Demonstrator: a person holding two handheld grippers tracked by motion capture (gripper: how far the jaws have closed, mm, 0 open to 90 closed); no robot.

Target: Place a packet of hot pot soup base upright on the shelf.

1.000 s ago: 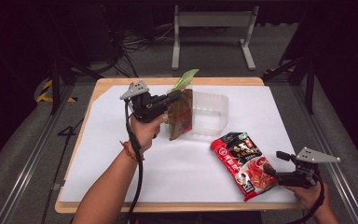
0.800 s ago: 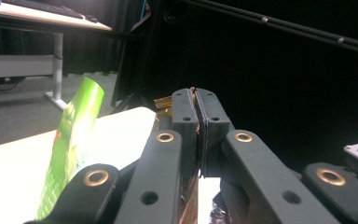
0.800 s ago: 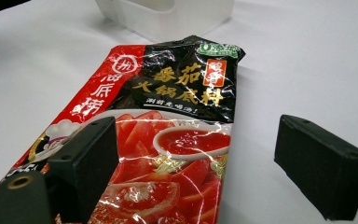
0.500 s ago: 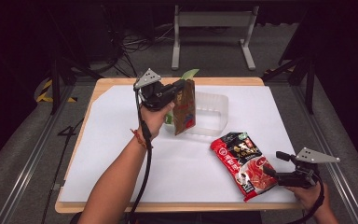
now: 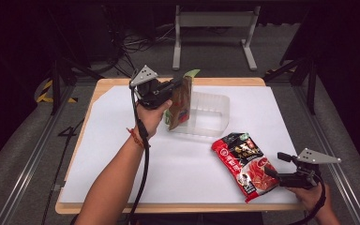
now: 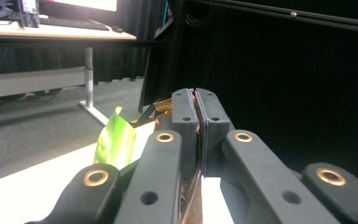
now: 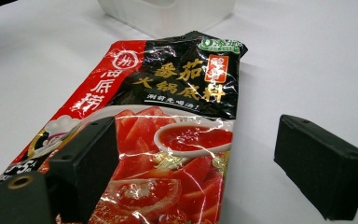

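Pinching a brown packet upright at the tub's nine o'clock rim, the left gripper is clamped; the right gripper gapes beside the red pouch.

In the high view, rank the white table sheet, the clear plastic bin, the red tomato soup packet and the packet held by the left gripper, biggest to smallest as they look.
1. White table sheet
2. Clear plastic bin and red tomato soup packet: they look about alike, too close to rank.
3. Packet held by the left gripper: it stands nearly edge-on, so it shows narrow.

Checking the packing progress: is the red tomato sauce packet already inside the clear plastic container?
No, the red packet lies flat on the white table cover, apart from the clear container.
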